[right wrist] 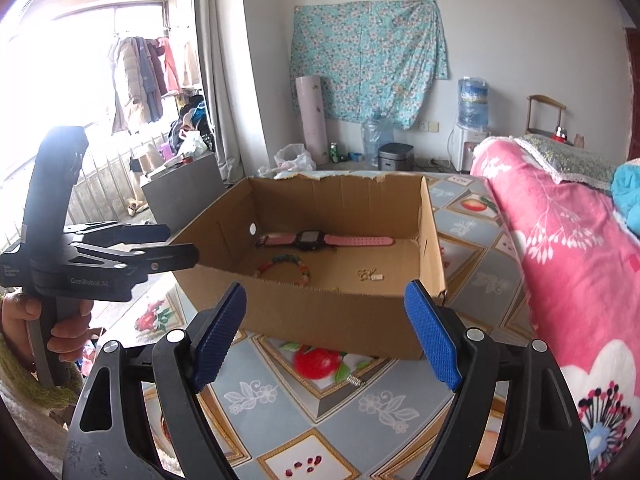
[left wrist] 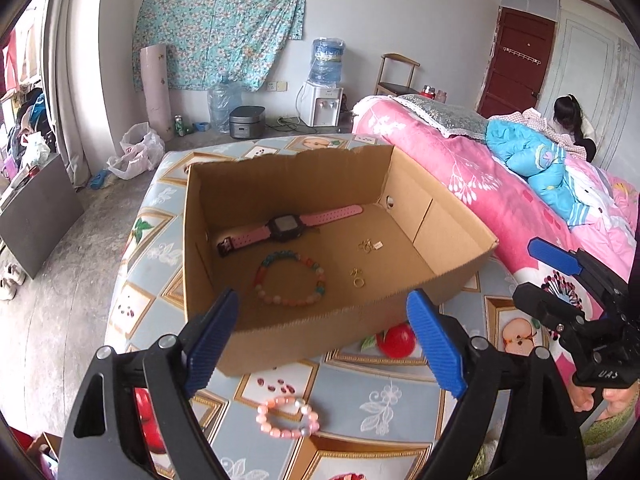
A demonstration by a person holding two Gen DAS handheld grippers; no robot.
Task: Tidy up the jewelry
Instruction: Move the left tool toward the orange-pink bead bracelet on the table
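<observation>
An open cardboard box [left wrist: 448, 240] [right wrist: 344, 320] stands on the patterned tablecloth. Inside lie a pink-strap watch [left wrist: 286, 226] [right wrist: 320, 239], a multicoloured bead bracelet [left wrist: 290, 278] [right wrist: 286, 266], a small gold chain piece [left wrist: 370, 246] [right wrist: 370, 275] and gold rings [left wrist: 357, 278]. A pink bead bracelet [left wrist: 288, 418] lies on the cloth in front of the box, just below my open, empty left gripper [left wrist: 324, 340]. A small silver bead [right wrist: 355, 381] lies on the cloth below my open, empty right gripper [right wrist: 326, 334].
A pink quilted bed [left wrist: 500, 184] [right wrist: 560, 248] borders the table on the right. The right gripper's body [left wrist: 580, 312] shows at the left view's right edge; the left gripper's body [right wrist: 80, 256] shows at the right view's left. The table edge [left wrist: 120, 264] drops to the floor on the left.
</observation>
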